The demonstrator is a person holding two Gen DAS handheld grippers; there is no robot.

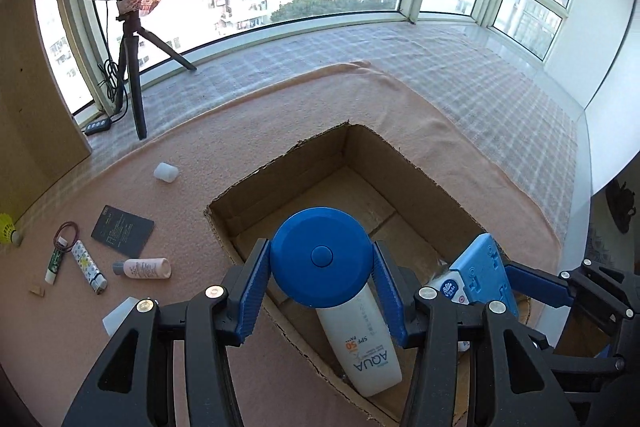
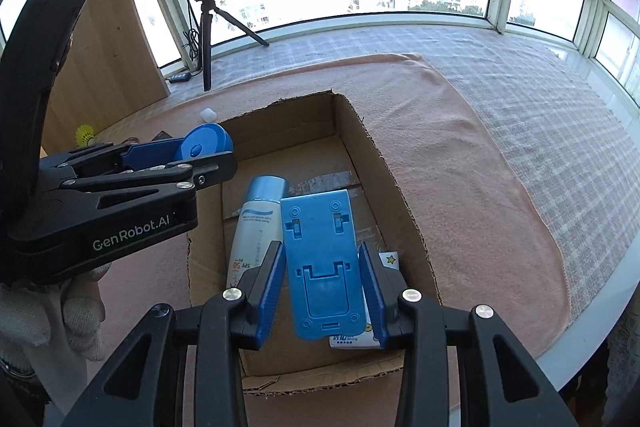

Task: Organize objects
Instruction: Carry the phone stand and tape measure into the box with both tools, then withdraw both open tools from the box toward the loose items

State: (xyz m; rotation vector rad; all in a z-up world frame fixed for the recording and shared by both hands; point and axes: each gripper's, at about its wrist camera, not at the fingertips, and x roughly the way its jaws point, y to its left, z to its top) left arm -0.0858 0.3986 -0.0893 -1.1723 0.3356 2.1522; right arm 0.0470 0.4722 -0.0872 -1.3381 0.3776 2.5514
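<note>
An open cardboard box (image 1: 280,163) (image 2: 384,167) sits on a pink towel. My left gripper (image 1: 320,263) (image 2: 200,151) is shut on a round blue case (image 1: 320,257) (image 2: 204,145), held over the box's near left corner. A white sunscreen bottle (image 1: 366,351) (image 2: 256,223) lies on the box floor. My right gripper (image 2: 322,291) is shut on a flat blue plastic stand (image 2: 322,267) (image 1: 480,273), which tilts down into the box on its right side. A white packet (image 2: 352,341) shows under the stand.
Left of the box lie a white cap (image 1: 166,172), a black card (image 1: 123,230), a patterned lighter (image 1: 89,266), a lip balm (image 1: 54,265), a small pink bottle (image 1: 142,268) and a yellow shuttlecock (image 1: 8,229). A ring-light tripod (image 1: 134,75) stands by the window. A gloved hand (image 2: 60,307) holds the left gripper.
</note>
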